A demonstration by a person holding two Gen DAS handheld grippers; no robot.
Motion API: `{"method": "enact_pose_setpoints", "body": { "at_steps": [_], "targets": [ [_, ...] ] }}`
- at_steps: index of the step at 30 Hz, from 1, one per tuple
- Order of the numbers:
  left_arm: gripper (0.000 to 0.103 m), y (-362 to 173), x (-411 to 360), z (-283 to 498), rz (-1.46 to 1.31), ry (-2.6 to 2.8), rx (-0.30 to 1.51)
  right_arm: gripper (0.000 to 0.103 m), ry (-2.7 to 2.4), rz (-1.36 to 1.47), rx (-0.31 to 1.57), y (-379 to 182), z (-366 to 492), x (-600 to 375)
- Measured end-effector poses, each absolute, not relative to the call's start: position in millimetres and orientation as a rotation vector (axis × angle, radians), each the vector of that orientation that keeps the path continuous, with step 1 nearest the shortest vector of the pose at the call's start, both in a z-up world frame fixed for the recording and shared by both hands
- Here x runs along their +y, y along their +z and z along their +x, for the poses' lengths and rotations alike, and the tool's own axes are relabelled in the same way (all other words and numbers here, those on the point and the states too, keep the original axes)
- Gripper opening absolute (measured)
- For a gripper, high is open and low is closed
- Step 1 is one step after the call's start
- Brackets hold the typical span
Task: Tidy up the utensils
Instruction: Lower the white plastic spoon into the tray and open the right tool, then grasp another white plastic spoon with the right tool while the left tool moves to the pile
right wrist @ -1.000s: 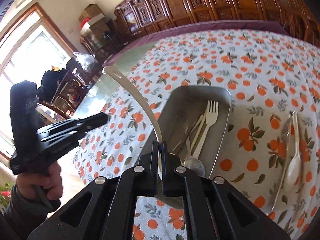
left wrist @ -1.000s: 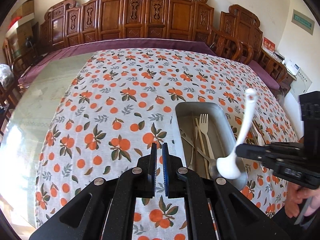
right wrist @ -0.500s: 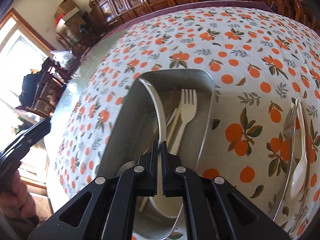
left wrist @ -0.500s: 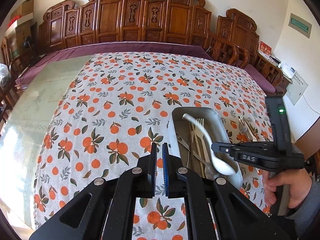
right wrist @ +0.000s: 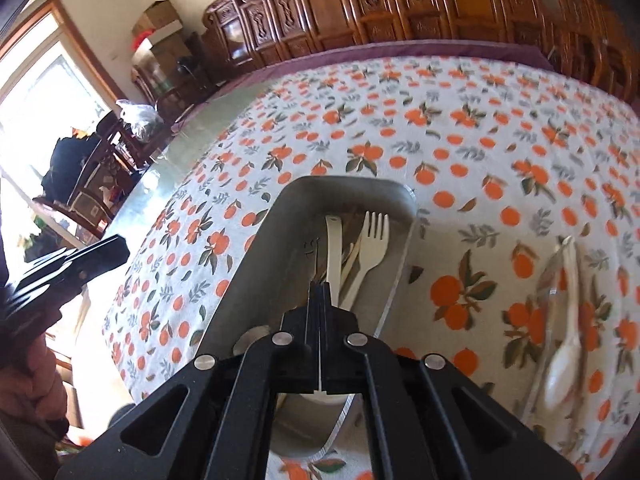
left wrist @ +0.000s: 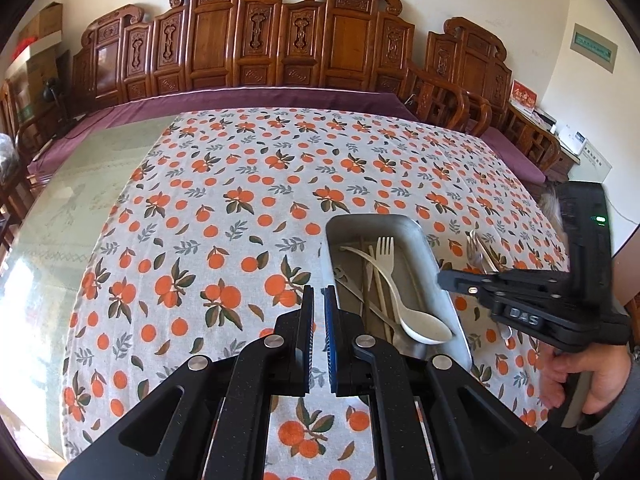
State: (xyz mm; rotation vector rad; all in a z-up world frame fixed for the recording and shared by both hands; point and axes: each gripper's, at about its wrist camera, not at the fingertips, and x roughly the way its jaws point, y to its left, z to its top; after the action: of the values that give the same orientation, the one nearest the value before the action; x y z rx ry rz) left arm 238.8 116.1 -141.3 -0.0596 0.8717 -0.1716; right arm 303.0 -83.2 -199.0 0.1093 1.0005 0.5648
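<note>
A metal tray (left wrist: 430,258) (right wrist: 256,248) on the orange-print tablecloth holds a cream fork (left wrist: 386,254) (right wrist: 370,246), a cream spoon (left wrist: 424,326) (right wrist: 333,248), chopsticks and a metal spoon. My right gripper (left wrist: 440,279) (right wrist: 320,286) is shut and empty, above the tray's right rim, apart from the cream spoon lying in the tray. My left gripper (left wrist: 318,296) hovers over the cloth just left of the tray, jaws close together with a narrow gap, holding nothing. More utensils lie right of the tray: a white spoon (right wrist: 564,356) and metal pieces (left wrist: 482,254).
Carved wooden chairs (left wrist: 280,40) line the far side of the table. A bare glass-topped strip (left wrist: 68,200) lies left of the cloth. The table edge is near me. A window and cluttered furniture (right wrist: 80,168) stand at the far left.
The cream spoon, held upright a second ago, was lowered into the tray and released. My right gripper has drawn back to the right of it. The left gripper stayed put.
</note>
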Motion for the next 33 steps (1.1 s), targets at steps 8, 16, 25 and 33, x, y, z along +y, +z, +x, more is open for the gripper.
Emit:
{"method": "enact_pose_setpoints", "body": {
  "at_steps": [8, 16, 25, 33],
  "targets": [
    [0.004, -130.4, 92.7, 226.3, -0.034, -0.188, 0.853, 0.001, 0.555, 0.077, 0.932, -172.3, 270.3, -130.2],
    [0.030, -115.5, 63.6, 209.1, 0.008, -0.204, 0.816, 0.004, 0.491, 0.059, 0.864, -152.7, 242.2, -182.7],
    [0.071, -114.0, 31.0, 201.6, 0.026, -0.244, 0.808, 0.004, 0.407, 0.042, 0.810, -149.9, 224.9, -236.5],
    [0.076, -121.8, -4.9, 207.1, 0.023, -0.303, 0.817, 0.022, 0.321, 0.040, 0.795, -167.4, 231.5, -280.1]
  ]
}}
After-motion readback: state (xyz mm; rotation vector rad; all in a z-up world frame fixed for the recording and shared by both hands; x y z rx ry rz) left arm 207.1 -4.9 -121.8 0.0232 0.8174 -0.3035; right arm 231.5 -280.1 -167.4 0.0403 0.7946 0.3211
